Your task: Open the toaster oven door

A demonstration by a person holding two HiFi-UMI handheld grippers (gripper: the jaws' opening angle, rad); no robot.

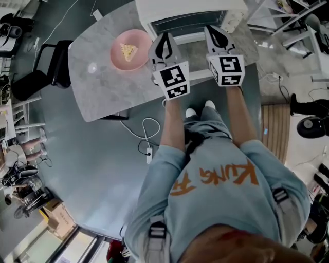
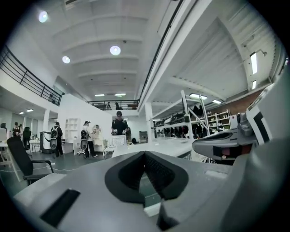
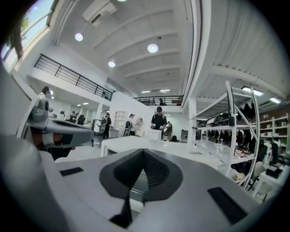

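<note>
The white toaster oven (image 1: 190, 15) stands at the far edge of the marble table (image 1: 97, 85), its dark glass front toward me. Whether its door stands open I cannot tell. In the head view, my left gripper (image 1: 165, 37) and right gripper (image 1: 212, 29) are held side by side in the air in front of it, touching nothing. Both point level over the oven's white top (image 3: 149, 146). The left gripper (image 2: 144, 154) is shut, its jaws meeting at the tip with nothing between them. The right gripper (image 3: 144, 152) is shut and empty too.
A pink plate (image 1: 141, 38) with a piece of food sits on the table left of the oven. A black chair (image 1: 41, 67) stands at the table's left end. A white cable (image 1: 146, 131) lies on the floor. Metal shelving (image 3: 235, 131) and several people (image 3: 158, 120) are farther off.
</note>
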